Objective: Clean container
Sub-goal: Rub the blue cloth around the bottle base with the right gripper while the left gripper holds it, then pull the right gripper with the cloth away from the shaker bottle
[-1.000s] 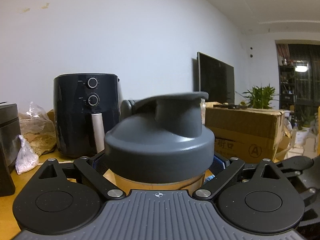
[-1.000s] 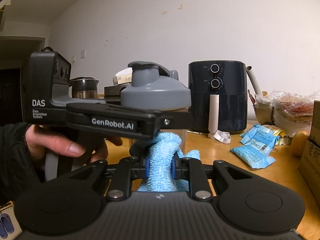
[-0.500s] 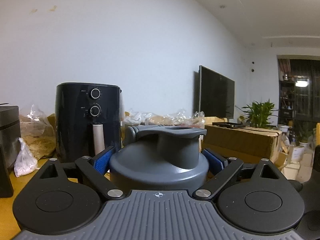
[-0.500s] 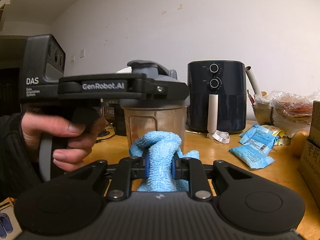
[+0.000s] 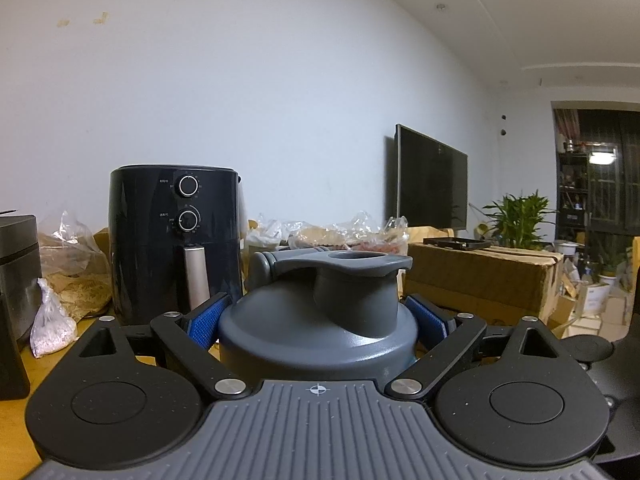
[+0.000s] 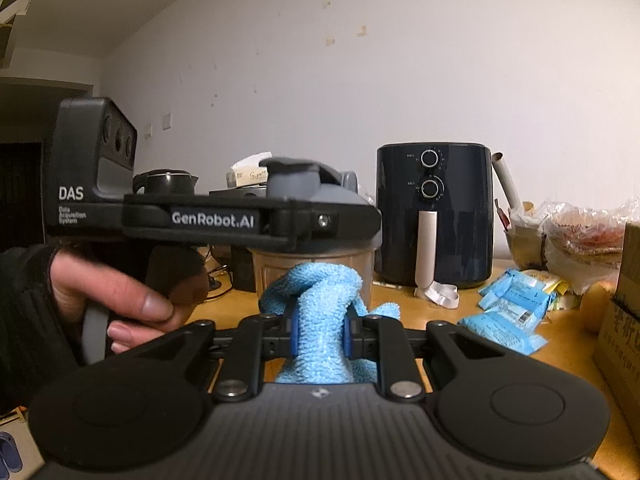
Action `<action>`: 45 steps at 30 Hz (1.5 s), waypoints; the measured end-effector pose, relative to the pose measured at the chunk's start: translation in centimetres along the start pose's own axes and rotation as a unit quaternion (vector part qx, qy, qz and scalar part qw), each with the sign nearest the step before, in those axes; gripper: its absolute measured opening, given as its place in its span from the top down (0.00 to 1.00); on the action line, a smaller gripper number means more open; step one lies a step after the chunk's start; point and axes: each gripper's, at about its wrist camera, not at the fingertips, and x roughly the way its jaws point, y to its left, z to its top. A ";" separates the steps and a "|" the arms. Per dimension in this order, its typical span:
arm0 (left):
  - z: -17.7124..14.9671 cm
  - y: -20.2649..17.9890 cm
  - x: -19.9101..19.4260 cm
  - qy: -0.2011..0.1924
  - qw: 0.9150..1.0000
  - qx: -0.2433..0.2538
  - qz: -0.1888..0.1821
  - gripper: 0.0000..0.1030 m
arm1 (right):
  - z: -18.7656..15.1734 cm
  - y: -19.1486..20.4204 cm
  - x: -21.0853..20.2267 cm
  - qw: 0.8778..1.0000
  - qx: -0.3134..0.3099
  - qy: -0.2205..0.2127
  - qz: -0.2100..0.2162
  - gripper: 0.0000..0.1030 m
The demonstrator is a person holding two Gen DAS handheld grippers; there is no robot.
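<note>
A shaker bottle with a clear body [image 6: 316,258] and a grey flip-top lid [image 5: 320,332] stands on the wooden table [image 6: 440,316]. My left gripper [image 5: 318,320] sits level with the lid, its blue pads [image 5: 204,320] pressed against the lid's two sides. In the right wrist view the left gripper [image 6: 320,220] crosses in front of the lid, with a person's hand [image 6: 120,292] on its handle. My right gripper [image 6: 320,328] is shut on a bunched light blue cloth [image 6: 320,280], held just in front of the bottle's body.
A black air fryer [image 6: 434,216] stands behind the bottle, to its right. Blue packets [image 6: 512,312] and plastic bags [image 6: 580,232] lie further right. A cardboard box [image 5: 480,276] sits right of the bottle, a kettle [image 6: 166,182] behind the left gripper.
The left gripper has risen from the bottle's body to its lid, and its pads now flank the lid. The right gripper and the cloth have stayed in place.
</note>
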 end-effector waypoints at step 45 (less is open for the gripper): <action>-0.2 0.3 -0.1 -0.006 1.000 -0.001 -0.004 0.08 | -0.1 -0.8 -6.0 0.998 0.014 -0.045 -0.044 0.85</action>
